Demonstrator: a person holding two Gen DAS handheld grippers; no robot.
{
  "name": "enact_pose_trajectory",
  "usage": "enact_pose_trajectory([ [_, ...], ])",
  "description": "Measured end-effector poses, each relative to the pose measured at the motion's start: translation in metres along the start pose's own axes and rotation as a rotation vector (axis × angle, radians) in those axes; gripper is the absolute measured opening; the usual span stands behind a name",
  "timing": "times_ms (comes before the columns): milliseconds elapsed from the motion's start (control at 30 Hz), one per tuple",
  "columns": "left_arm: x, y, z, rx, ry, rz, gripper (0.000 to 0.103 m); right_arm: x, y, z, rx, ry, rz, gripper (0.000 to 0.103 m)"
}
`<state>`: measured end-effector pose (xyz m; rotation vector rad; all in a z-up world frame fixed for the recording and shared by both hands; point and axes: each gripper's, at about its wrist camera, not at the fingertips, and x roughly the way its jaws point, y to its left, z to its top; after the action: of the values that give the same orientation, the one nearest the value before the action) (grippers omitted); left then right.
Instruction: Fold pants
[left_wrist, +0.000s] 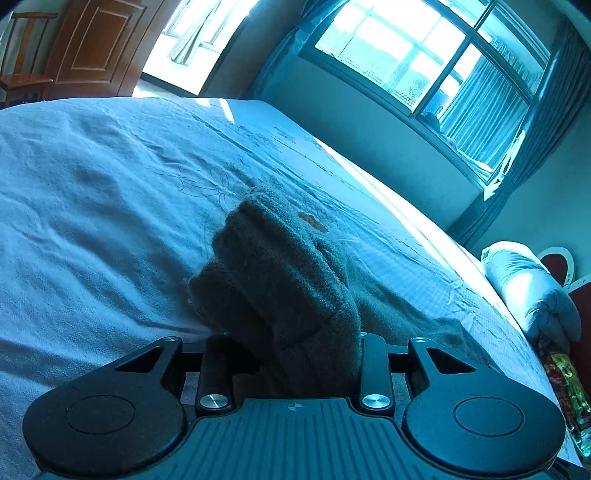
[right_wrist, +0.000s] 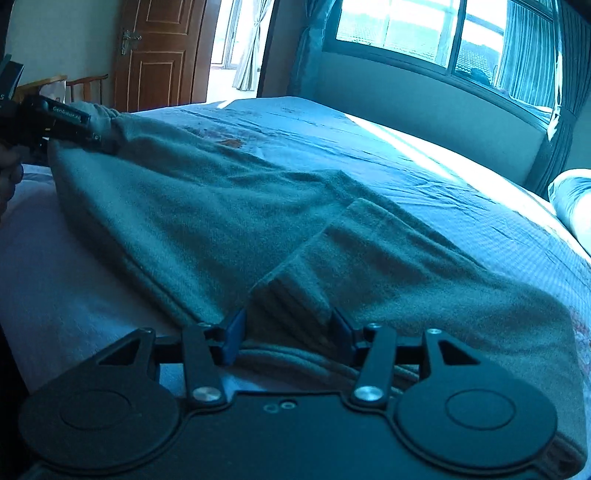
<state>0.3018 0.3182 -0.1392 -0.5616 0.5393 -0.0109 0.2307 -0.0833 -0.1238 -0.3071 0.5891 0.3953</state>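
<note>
Nearest to me, my right gripper (right_wrist: 286, 328) had its two blue-padded fingers (right_wrist: 233, 336) set a moderate way apart, with a raised ridge of the pants (right_wrist: 207, 218) bunched between them; the cloth filled the gap, so I took it as pinched there, at six o'clock in the right wrist view. From that fold the grey-green fleece ran away toward ten o'clock, lying mostly flat on the bed (right_wrist: 424, 177), with a second layer lapping over it toward three o'clock. At the far end of the garment, near nine o'clock, my left gripper (right_wrist: 92, 138) lay on the gathered edge of the cloth. In the left wrist view that same left gripper (left_wrist: 291, 343) had a thick wad of the pants (left_wrist: 280, 266) standing up between its fingers (left_wrist: 373, 365); the fabric hid the tips, so I could not tell how hard they pressed, only that the cloth sat between them. Beyond it the pale bedsheet (left_wrist: 110, 192) spread wrinkled toward twelve o'clock. A white pillow (left_wrist: 528, 284) lay at three o'clock by the bed's edge. Farther off, a wooden door (right_wrist: 159, 55) stood at eleven o'clock, a wooden chair (left_wrist: 26, 77) at ten, and a wide window (left_wrist: 424, 62) with curtains (left_wrist: 476, 107) at one o'clock.
</note>
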Motion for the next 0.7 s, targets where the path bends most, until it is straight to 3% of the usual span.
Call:
enact_pose_trajectory([
  [100, -0.004, -0.004, 0.0, 0.011, -0.009, 0.009, 0.033, -0.025, -0.014, 0.004, 0.07, -0.078, 0.022, 0.044],
  [167, -0.009, -0.014, 0.0, 0.028, -0.036, 0.002, 0.033, -0.048, -0.025, 0.0, 0.125, -0.204, 0.009, 0.061],
  [200, -0.011, -0.02, 0.002, 0.041, -0.044, 0.004, 0.033, -0.047, -0.023, -0.002, 0.094, -0.198, 0.007, 0.061],
  [233, -0.012, -0.023, 0.004, 0.05, -0.047, 0.007, 0.033, -0.037, -0.017, -0.004, 0.044, -0.132, 0.034, 0.061],
  [267, -0.012, -0.026, 0.006, 0.054, -0.047, 0.008, 0.033, -0.017, -0.008, -0.011, -0.015, -0.011, 0.071, 0.063],
  [333, -0.014, -0.031, 0.009, 0.058, -0.047, 0.014, 0.033, -0.013, 0.01, -0.024, -0.117, -0.06, 0.007, 0.064],
  [433, -0.023, -0.039, 0.013, 0.082, -0.055, 0.02, 0.033, -0.021, 0.006, -0.017, -0.05, -0.051, 0.01, 0.063],
  [500, -0.03, -0.047, 0.014, 0.104, -0.062, 0.02, 0.033, -0.039, -0.002, -0.015, -0.016, -0.121, 0.025, 0.064],
  [567, -0.035, -0.063, 0.016, 0.149, -0.073, 0.023, 0.033, -0.061, -0.014, -0.016, 0.006, -0.215, 0.018, 0.073],
  [700, -0.052, -0.117, 0.018, 0.279, -0.111, -0.029, 0.033, -0.085, -0.063, -0.02, 0.167, -0.289, -0.03, 0.074],
])
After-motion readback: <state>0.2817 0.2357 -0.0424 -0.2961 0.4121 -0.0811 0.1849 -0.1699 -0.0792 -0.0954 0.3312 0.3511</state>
